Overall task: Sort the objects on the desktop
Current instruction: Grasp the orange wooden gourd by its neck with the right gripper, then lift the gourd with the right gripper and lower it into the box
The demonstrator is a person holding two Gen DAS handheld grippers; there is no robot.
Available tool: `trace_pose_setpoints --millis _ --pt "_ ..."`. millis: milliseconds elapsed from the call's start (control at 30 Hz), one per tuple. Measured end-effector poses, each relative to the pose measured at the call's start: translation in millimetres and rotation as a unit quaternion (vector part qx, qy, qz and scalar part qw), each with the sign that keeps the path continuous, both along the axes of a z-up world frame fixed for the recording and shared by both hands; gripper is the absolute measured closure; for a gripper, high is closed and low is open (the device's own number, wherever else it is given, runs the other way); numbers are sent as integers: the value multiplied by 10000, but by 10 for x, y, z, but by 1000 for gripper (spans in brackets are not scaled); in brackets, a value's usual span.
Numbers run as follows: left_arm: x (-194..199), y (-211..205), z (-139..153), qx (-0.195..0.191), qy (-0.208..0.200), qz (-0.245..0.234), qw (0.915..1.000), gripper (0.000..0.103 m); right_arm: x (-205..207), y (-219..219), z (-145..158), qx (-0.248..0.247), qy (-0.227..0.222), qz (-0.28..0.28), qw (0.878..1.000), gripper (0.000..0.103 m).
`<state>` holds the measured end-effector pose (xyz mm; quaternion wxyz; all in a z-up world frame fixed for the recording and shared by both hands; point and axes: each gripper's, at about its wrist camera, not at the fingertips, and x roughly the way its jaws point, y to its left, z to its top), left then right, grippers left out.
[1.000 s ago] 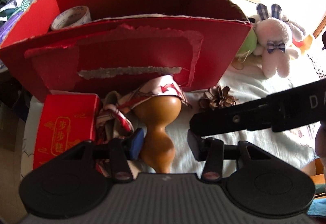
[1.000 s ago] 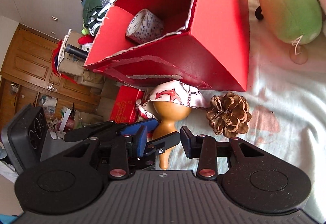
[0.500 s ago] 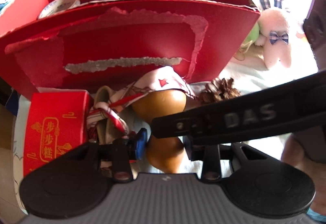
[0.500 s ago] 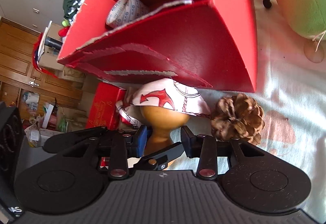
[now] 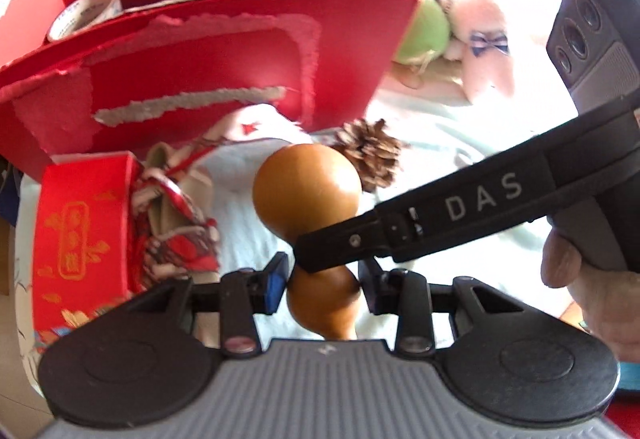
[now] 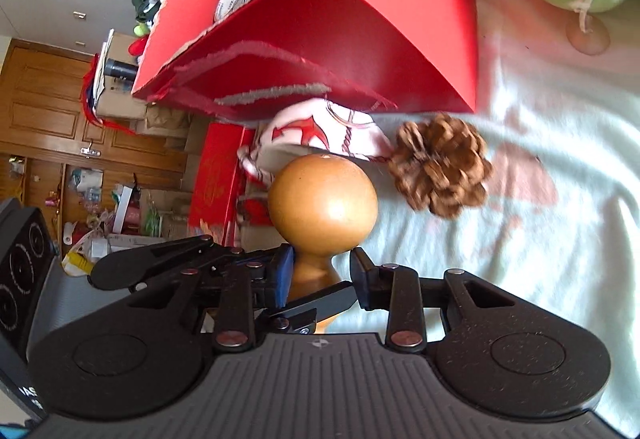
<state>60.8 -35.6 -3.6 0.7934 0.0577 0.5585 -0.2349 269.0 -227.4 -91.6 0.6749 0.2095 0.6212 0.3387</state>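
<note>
My left gripper (image 5: 322, 289) straddles the gourd's (image 5: 306, 189) small bulb, jaws parted, perhaps just touching. My right gripper (image 6: 320, 273) brackets its waist, also unclenched. The gourd lies on the cloth (image 6: 540, 239) before the red box (image 5: 224, 51). Hard, light, slick shell: the waist is the hold.

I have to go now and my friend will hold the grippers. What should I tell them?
Left hand-held gripper: straddles the lower bulb of the gourd, blue pad touching one side, other pad just off it.
Right hand-held gripper: astride the gourd's narrow waist, a gap at one side, so no firm grip is visible.
Tape roll already sits inside the red box.
Still out on the cloth: gourd, pine cone, patterned scarf, small red carton.
Next, probably: close on the gourd and lift it into the box.
</note>
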Motion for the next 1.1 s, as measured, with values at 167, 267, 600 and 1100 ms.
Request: trace_pose_setpoints --millis 167,267,600,1100 --pt "-165 -143 22 -99 10 -251 9996 69 -117 -244 44 13 -56 -100 9999 67" --pt "-186 -265 88 -148 -82 -454 9988 69 -196 -373 95 50 -175 -291 9994 67" --pt "-135 -751 449 -430 -622 -1141 9906 69 -252 -728 476 248 -768 -1068 9910 68" --pt "663 -506 1497 -478 -2337 -1020 9658 69 584 -240 1427 645 -2429 -1193 9605 67"
